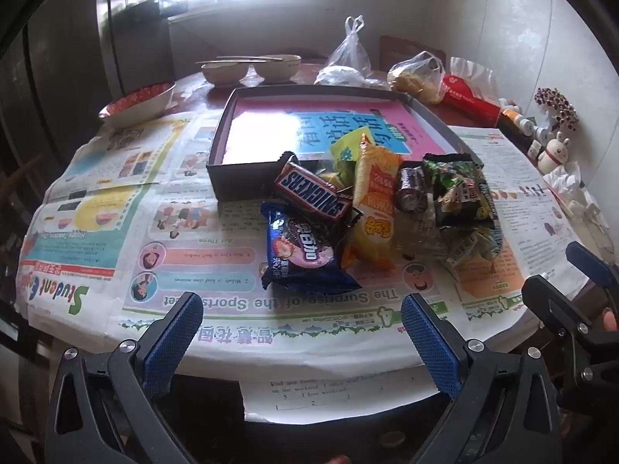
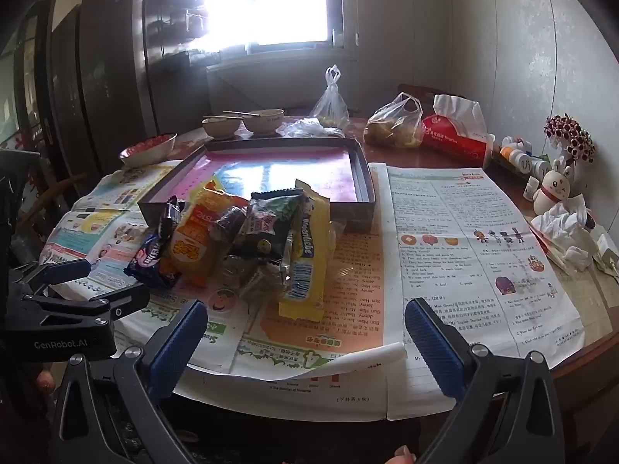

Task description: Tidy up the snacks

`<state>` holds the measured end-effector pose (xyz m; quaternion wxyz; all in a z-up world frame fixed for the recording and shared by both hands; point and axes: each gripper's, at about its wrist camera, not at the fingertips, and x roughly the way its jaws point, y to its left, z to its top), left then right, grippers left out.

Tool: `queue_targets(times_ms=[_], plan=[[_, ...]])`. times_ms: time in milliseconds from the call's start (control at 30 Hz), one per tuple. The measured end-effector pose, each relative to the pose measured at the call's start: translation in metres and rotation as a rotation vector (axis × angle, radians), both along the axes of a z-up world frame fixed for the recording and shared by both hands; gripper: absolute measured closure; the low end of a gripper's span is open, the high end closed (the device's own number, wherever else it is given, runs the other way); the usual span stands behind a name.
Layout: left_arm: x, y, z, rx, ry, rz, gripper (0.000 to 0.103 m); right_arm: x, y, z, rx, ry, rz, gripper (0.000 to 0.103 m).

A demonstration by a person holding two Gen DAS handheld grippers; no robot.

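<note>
hovering short of the snack pile (image 1: 371, 208), the left gripper (image 1: 301, 332) and right gripper (image 2: 305, 332) both stand fully open and empty, so no pick has begun. the empty box (image 1: 247, 178) lies just beyond the pile. next move, as judged: advance one gripper and close on an outer packet such as the snickers bar (image 1: 315, 191).

Bare newspaper (image 2: 456, 239) right of snack pile (image 2: 247, 247), box (image 2: 359, 178) behind

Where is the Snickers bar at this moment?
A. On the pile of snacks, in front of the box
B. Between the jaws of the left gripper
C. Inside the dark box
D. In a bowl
A: the Snickers bar lies on the snack pile, in front of the box.
</note>
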<state>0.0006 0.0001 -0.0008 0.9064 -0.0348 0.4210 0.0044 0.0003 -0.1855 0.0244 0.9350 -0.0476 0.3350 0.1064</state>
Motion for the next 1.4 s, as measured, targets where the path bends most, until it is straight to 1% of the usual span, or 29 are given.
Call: queue_targets(times_ms=[100,200,233,333,533,1400], plan=[[0.002,0.000,-0.002,0.002,0.009,-0.013,0.001,0.001,0.000,-0.001,-0.003,0.005,-0.007,0.000],[-0.005,-0.004,0.010,0.013,-0.018,-0.025,0.001,-0.002,0.006,0.006,-0.006,0.010,-0.011,0.000],[-0.006,-0.008,0.011,0.021,-0.017,-0.024,0.001,-0.004,0.001,0.005,0.011,-0.004,-0.004,0.000],[-0.007,-0.008,0.015,0.012,-0.018,-0.018,0.001,-0.005,-0.004,0.006,0.022,-0.009,0.002,0.000],[-0.009,-0.001,0.009,0.000,-0.020,-0.020,0.001,-0.006,-0.001,0.003,0.028,-0.007,0.000,0.000],[-0.011,-0.005,0.008,0.007,-0.026,-0.034,0.001,-0.007,0.001,0.001,0.025,-0.008,0.006,0.000]])
